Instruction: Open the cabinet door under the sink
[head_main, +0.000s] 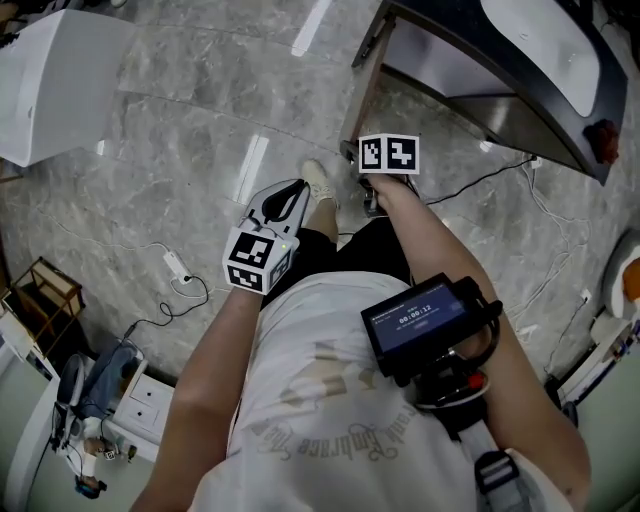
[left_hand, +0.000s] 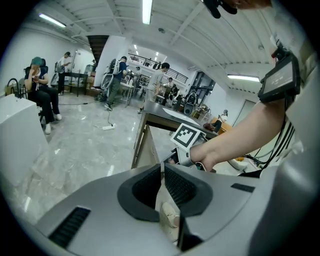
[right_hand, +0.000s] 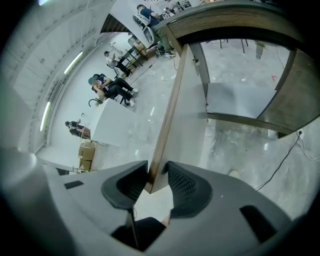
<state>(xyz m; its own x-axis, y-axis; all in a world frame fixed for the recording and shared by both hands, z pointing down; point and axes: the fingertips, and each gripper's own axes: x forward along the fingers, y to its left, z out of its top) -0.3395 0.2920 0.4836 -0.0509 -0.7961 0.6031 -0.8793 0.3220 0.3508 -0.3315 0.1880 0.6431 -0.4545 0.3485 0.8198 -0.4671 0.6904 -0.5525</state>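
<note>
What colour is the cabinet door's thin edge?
The cabinet door has a wood-brown edge and white face; clearest in the right gripper view.

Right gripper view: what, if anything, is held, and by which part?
Nothing: the right gripper is open, with the bottom corner of the cabinet door between its jaws.

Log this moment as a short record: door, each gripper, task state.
door: cabinet door swung open, cabinet interior exposed
right gripper: jaws apart, astride the door's lower corner; pads do not seem to press on it
left gripper: jaws almost together, nothing between them, away from the door
task state: door already stands open
</note>
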